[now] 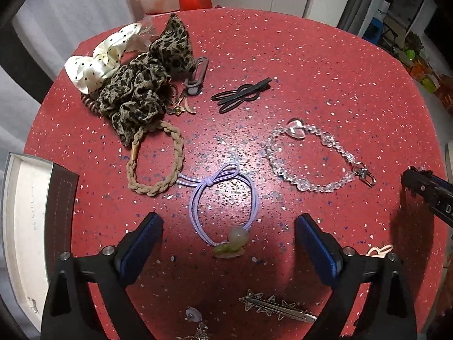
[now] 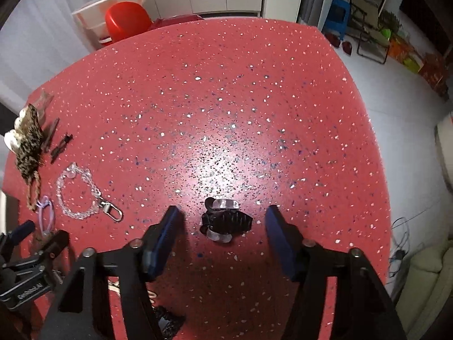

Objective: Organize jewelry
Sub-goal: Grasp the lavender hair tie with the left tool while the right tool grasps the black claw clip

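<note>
both tools gape wide, gripping nothing. the left gripper (image 1: 228,235) straddles a lilac hair tie (image 1: 223,198), soft, light and floppy; pinch its bead at 6 o'clock. the right gripper (image 2: 222,223) frames a stiff black claw clip (image 2: 225,221); squeeze across its body.

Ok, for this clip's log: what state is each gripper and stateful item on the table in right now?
left gripper: open, fingers either side of the purple hair tie, holding nothing
right gripper: open, fingers either side of the black claw clip
purple hair tie: flat on the table, ungrasped
black claw clip: on the table, ungrasped
crystal bead strap: lying in a loop, clasp end free
jewelry box: open
</note>
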`<state>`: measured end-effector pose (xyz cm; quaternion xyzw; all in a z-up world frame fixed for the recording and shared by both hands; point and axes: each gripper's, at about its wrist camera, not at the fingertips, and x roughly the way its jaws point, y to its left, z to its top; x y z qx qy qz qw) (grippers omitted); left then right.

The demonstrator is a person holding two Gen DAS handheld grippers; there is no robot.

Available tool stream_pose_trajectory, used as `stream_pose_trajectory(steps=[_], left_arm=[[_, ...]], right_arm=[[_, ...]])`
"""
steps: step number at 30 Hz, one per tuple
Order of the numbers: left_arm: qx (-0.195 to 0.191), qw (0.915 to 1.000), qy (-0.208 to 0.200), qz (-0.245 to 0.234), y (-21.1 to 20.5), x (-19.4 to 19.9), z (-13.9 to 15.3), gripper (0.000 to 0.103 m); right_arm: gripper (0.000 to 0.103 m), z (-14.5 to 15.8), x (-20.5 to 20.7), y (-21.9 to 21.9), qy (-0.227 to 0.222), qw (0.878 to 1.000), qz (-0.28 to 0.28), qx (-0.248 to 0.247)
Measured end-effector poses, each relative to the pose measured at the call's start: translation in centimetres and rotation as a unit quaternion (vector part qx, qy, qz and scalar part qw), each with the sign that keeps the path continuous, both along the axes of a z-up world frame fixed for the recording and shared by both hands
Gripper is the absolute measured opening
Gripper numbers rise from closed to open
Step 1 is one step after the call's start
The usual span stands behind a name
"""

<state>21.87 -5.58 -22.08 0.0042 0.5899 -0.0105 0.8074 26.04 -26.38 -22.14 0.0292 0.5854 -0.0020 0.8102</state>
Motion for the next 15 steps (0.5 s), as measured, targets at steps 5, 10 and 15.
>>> stream_pose_trajectory(steps=[5,10,15], left_arm=[[-0.004,0.9997,-0.007,-0.023,-2.1,-1.4,1.1,0.061],[-0.012,0.9993,-0.010,-0.033,-3.4,-1.4,1.7,0.012],[-0.043,0.9984,-0.004,-0.036,-3.1,-1.6,2.3,0.005]], right_arm=[[0.041,0.1,0.2,0.4,-0.002,1.000,0.005,-0.004],[0.040,0.3,-1.1,-0.3,-0.003,1.000,0.005,0.002],[0.040,0.8,-2.2,-1.0,0.001,1.000,-0.003,0.020]])
